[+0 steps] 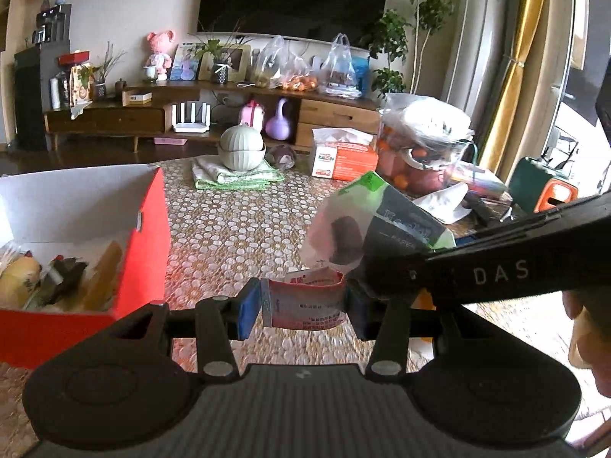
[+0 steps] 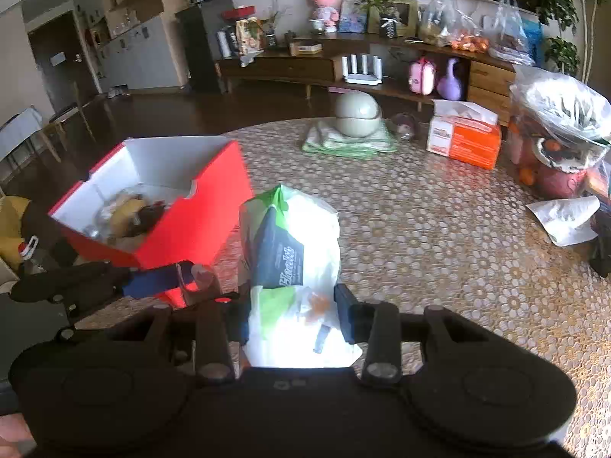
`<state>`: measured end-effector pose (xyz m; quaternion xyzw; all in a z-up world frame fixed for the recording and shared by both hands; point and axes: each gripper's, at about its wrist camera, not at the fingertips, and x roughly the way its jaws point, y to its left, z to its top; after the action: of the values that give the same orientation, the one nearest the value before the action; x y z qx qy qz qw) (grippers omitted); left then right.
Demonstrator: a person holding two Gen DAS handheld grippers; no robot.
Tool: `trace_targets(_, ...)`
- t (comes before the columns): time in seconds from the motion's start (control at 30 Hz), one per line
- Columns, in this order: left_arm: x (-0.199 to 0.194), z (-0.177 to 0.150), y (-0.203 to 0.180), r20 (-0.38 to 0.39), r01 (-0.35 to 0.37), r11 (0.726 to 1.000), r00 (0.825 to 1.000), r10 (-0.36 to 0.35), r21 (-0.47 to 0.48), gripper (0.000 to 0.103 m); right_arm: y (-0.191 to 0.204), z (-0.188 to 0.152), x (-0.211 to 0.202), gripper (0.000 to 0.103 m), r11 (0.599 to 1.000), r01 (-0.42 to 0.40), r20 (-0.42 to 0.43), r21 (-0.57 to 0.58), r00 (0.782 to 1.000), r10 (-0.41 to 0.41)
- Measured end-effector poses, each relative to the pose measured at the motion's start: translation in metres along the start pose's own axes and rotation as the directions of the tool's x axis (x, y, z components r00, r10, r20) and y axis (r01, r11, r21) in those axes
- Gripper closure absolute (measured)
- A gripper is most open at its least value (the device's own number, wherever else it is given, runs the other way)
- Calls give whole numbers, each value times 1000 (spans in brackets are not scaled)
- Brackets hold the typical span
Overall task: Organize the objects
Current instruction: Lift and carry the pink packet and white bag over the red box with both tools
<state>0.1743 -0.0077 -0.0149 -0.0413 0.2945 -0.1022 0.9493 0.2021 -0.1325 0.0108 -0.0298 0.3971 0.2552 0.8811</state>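
Note:
My left gripper (image 1: 303, 305) is shut on a small red and white packet (image 1: 305, 299), pinched between its blue pads above the table. To its left stands an open red box (image 1: 149, 236) with several items inside. My right gripper (image 2: 292, 315) is shut on a soft tissue pack (image 2: 294, 252) wrapped in white, green and dark grey. The pack (image 1: 382, 217) hangs just right of the packet in the left wrist view, with a black finger (image 1: 496, 263) of the right gripper crossing in from the right. The red box (image 2: 198, 221) lies just left of the pack.
On the patterned table (image 2: 439, 236) stand stacked grey-green bowls (image 1: 242, 149) on a folded green towel, an orange tissue box (image 1: 343, 158), bagged fruit (image 1: 424, 141), crumpled white paper (image 2: 565, 221) and a green device (image 1: 542, 187). A wooden TV cabinet (image 1: 152, 114) runs behind.

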Motion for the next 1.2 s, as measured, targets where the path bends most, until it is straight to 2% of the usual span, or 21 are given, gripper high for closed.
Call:
trace_targets(0.27, -45, -9, 27, 15, -4, 1000, 1000, 4, 0, 57, 35, 1, -10, 63, 999, -37, 11, -41, 999, 37)
trace_targets(0.67, -89, -6, 97, 33, -96, 995, 995, 97, -17, 57, 93, 14, 9, 63, 990, -88, -10, -108, 996, 88)
trace_targets(0.93, -95, 9, 145, 45, -163, 987, 986, 163, -6, 57, 130, 44, 34, 63, 983, -94, 11, -159, 995, 97)
trace_targets(1.2, -76, 29, 189, 15, -207, 978, 978, 207, 5, 57, 157, 77, 75, 63, 973, -67, 28, -222, 997, 75)
